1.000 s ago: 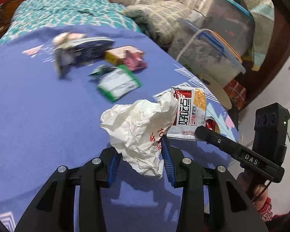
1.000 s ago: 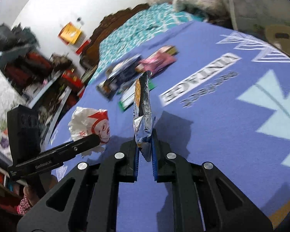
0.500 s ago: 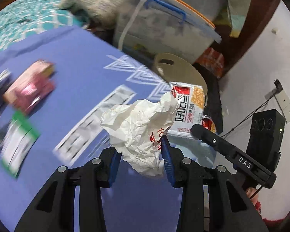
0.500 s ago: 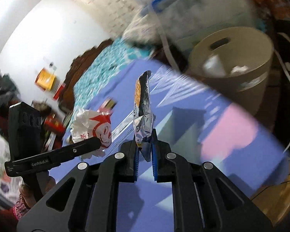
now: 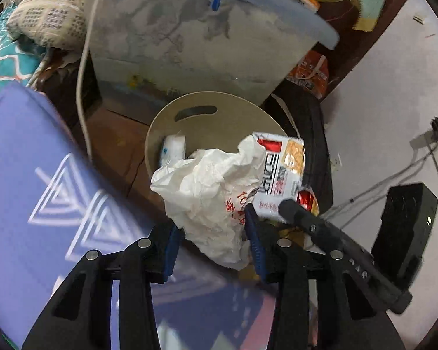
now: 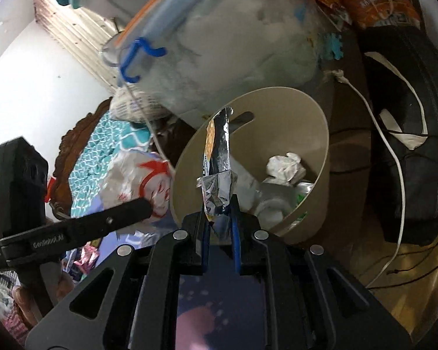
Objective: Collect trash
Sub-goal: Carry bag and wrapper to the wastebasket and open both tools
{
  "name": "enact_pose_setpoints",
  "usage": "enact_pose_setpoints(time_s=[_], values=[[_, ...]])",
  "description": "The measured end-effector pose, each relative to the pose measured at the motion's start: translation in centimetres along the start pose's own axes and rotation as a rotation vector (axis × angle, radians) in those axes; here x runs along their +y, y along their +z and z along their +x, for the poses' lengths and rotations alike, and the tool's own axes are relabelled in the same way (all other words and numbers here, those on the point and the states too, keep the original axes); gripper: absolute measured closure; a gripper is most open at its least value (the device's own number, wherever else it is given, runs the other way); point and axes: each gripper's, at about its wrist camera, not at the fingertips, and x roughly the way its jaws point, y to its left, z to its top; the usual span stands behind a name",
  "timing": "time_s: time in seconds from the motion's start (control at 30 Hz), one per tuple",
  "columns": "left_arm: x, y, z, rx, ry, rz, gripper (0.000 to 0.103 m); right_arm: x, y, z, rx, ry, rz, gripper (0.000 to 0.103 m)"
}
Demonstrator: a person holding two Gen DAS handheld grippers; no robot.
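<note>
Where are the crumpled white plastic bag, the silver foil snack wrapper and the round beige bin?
crumpled white plastic bag (image 5: 210,192), left wrist view, middle of crumple
silver foil snack wrapper (image 6: 219,175), right wrist view, foil body
round beige bin (image 6: 321,134), right wrist view, inner wall

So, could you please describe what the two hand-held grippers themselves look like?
Both the left hand-held gripper and the right hand-held gripper are matte black frames with silver round pivot bolts and blue finger pads. White lettering runs along each side bar, and each carries a black boxy module. No sleeves visible.
</note>
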Motion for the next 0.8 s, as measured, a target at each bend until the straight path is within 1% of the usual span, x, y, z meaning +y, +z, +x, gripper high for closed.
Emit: enact_pose_setpoints(time_s=[0.03, 0.07, 0.1, 0.13, 0.17, 0.23, 0.27, 0.4, 0.47, 0.53, 0.67, 0.73, 0.8], values=[[0.0, 0.4, 0.5, 0.001, 0.007, -0.013, 0.054, -0.3, 0.3, 0.3, 0.001, -0.007, 0.012, 0.085], [0.1, 0.6, 0.9, 0.003, 0.016, -0.028, 0.04, -0.6, 0.5, 0.5, 0.0, -0.013, 0.022, 0.072], [0.3, 0.8, 1.3, 0.003, 0.026, -0.057, 0.036, -0.6, 0.3, 0.6, 0.001, -0.019, 0.036, 0.059], [0.3, 0.8, 1.3, 0.0, 0.023, -0.071, 0.034, -0.8, 0.4, 0.6, -0.006, -0.017, 0.05, 0.025], [0.4, 0.8, 1.2, -0.003, 0.016, -0.078, 0.034, -0.8, 0.6, 0.5, -0.035, -0.013, 0.057, 0.019], [0.5, 0.7, 0.7, -0.018, 0.01, -0.077, 0.033, -0.6, 0.4, -0.9, -0.113, -0.023, 0.04, 0.019], [0.7, 0.6, 0.2, -0.029, 0.015, -0.074, 0.033, -0.5, 0.4, -1.2, -0.125, -0.028, 0.033, 0.019], [1.7, -0.5, -2.8, -0.091, 0.017, -0.087, 0.033, -0.5, 0.0, -1.4, -0.123, -0.008, 0.076, 0.019], [2.4, -1.6, -4.3, -0.121, 0.025, -0.089, 0.033, 0.1, -0.3, -1.4, -0.119, 0.006, 0.077, 0.02], [3.4, -3.2, -5.9, -0.146, 0.057, -0.093, 0.033, 1.4, -0.6, -1.6, -0.116, 0.017, 0.055, 0.02], [5.5, -6.7, -8.7, -0.187, 0.101, -0.119, 0.033, 5.5, -1.2, -1.2, -0.082, 0.063, -0.023, 0.022], [7.3, -9.4, -10.6, -0.214, 0.107, -0.157, 0.033, 7.8, -1.6, -0.6, -0.056, 0.093, -0.067, 0.022], [9.0, -11.8, -12.4, -0.232, 0.12, -0.191, 0.033, 10.9, -2.6, 0.4, -0.008, 0.145, -0.111, 0.023]])
